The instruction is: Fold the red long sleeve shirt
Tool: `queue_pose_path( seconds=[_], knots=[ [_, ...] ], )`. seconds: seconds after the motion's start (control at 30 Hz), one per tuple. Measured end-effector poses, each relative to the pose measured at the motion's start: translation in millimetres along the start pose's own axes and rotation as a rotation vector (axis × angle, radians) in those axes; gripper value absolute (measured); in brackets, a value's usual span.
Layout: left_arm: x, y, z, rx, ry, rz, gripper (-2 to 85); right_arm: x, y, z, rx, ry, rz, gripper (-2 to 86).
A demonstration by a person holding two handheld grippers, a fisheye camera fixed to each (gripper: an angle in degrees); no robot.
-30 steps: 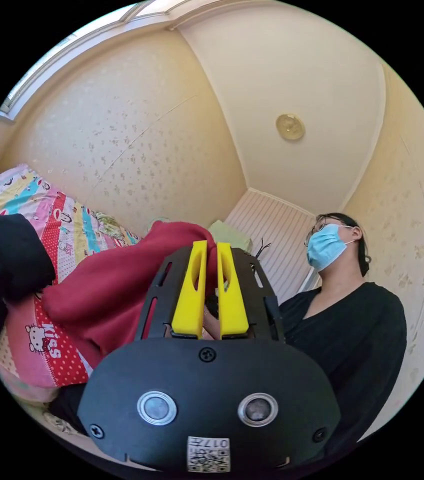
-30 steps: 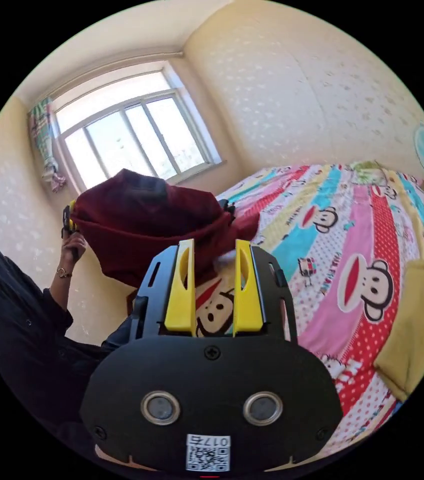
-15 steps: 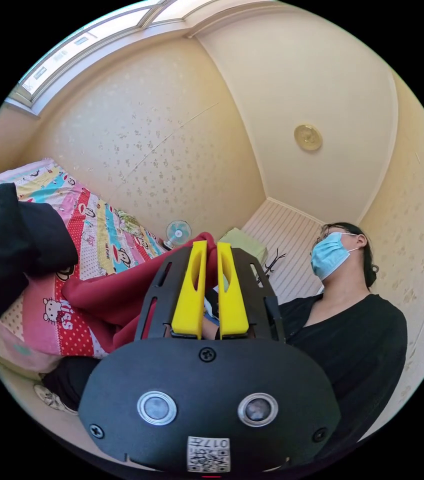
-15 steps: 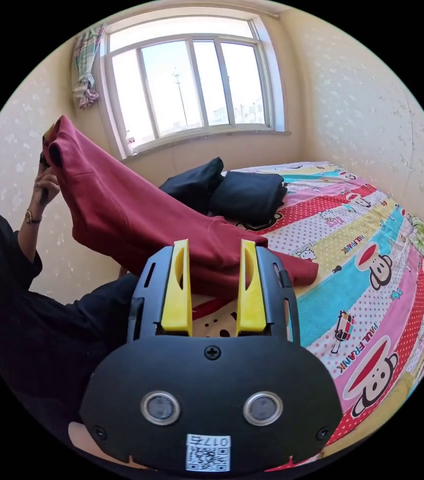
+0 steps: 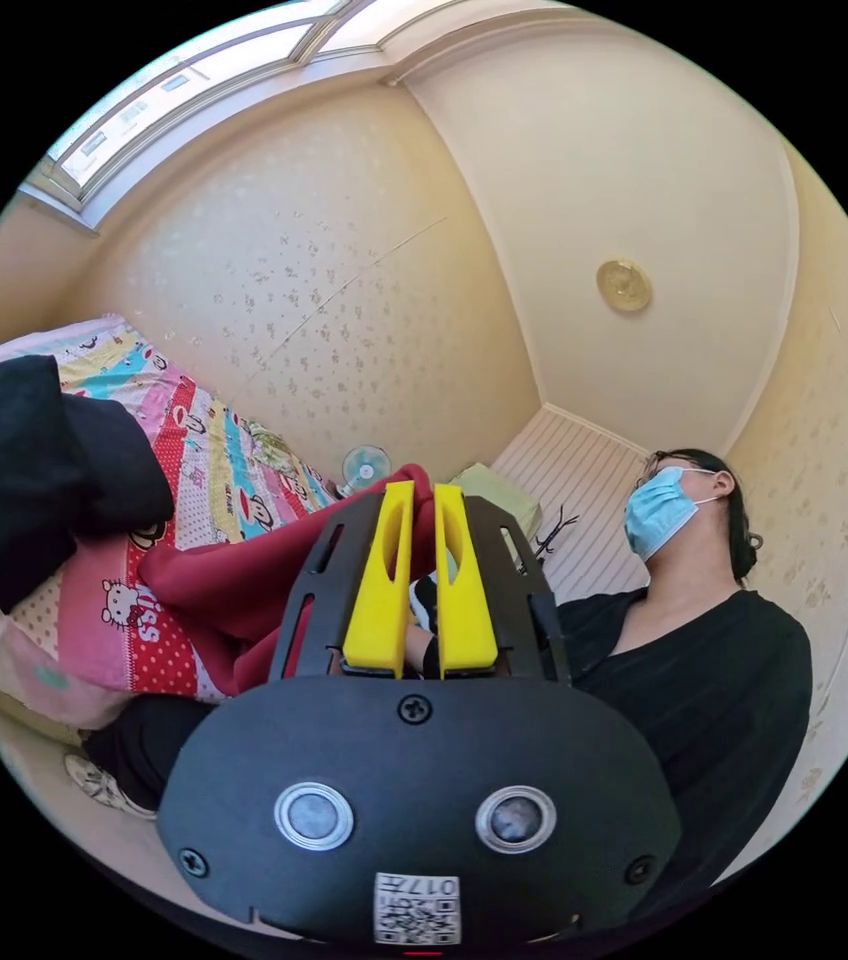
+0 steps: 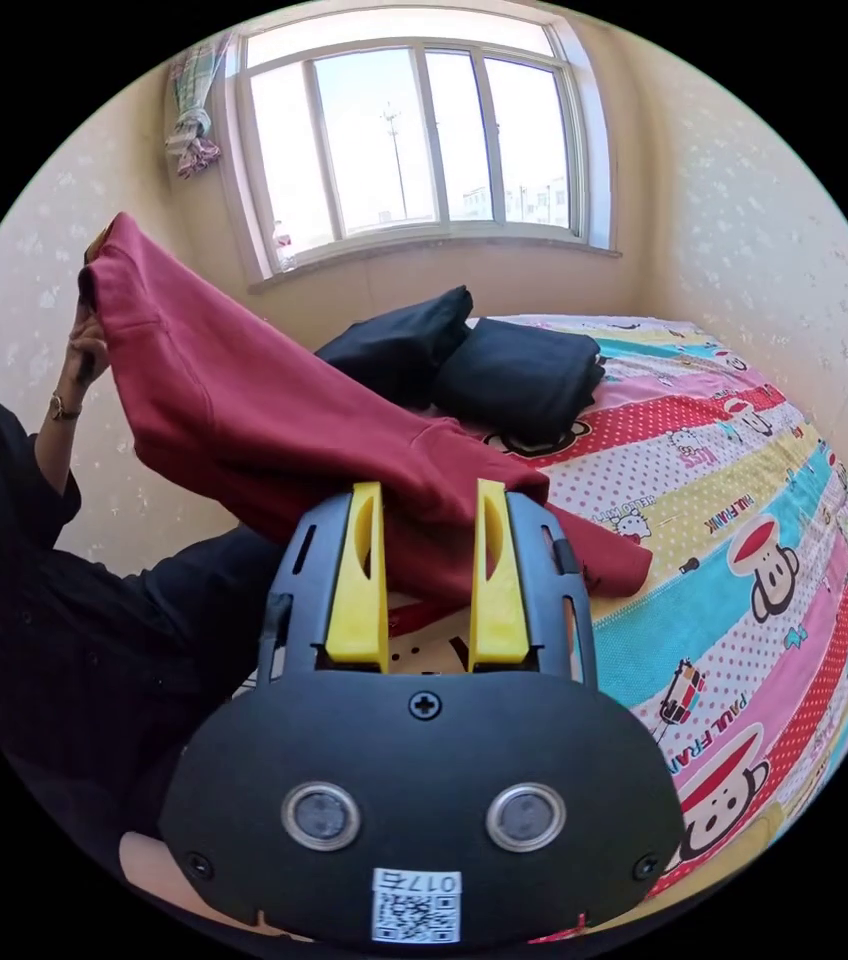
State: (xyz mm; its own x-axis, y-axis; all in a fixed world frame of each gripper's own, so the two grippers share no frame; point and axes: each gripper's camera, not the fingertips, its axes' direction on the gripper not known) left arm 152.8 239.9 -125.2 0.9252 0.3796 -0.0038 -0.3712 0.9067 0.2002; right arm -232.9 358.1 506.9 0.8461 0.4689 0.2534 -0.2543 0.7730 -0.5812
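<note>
Red long-sleeve cotton shirt (image 6: 274,420) hangs unfolded from my left gripper (image 5: 420,500) – jaws pinched on one edge – down to the cartoon-print bed (image 6: 744,500); my right gripper (image 6: 426,500) gapes empty, folding hardly begun.

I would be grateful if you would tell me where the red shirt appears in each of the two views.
Left gripper view: the red shirt runs from the lower left up to the left gripper, whose jaws pinch it.
Right gripper view: it hangs from the raised hand at upper left, down to the bed behind the open right gripper.
Shared landmark: the folded black clothes on the bedsheet.
</note>
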Motion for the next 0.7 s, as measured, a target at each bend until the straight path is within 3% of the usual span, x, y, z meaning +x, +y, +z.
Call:
queue_pose_path(
  seconds=[0.07,0.17,0.23,0.33,0.43,0.7],
  knots=[
    [-4.8,6.0,-3.9,0.008,-0.021,0.004,4.2,1.4,-9.1,22.4,-0.040,-0.009,0.005,9.8],
    [-28.5,16.9,-18.6,0.053,-0.042,-0.073,4.1,8.5,-18.4,35.1,0.033,-0.001,0.235,5.3],
    [-43.5,27.3,-31.4,0.131,-0.018,-0.152,4.1,-0.6,-11.4,0.6,0.261,0.066,0.422,4.4],
    [-47.7,23.2,-34.9,0.151,-0.038,-0.160,4.0,-28.4,-14.6,-65.8,0.520,0.215,0.502,3.7],
    [-22.9,-6.7,-14.1,0.105,-0.084,-0.034,4.0,-62.5,-29.4,-140.1,0.748,0.297,0.489,3.5],
    [52.3,-64.3,24.7,0.311,0.105,0.181,4.0,-195.2,-36.8,-258.0,1.184,0.533,0.271,3.1]
  ],
)
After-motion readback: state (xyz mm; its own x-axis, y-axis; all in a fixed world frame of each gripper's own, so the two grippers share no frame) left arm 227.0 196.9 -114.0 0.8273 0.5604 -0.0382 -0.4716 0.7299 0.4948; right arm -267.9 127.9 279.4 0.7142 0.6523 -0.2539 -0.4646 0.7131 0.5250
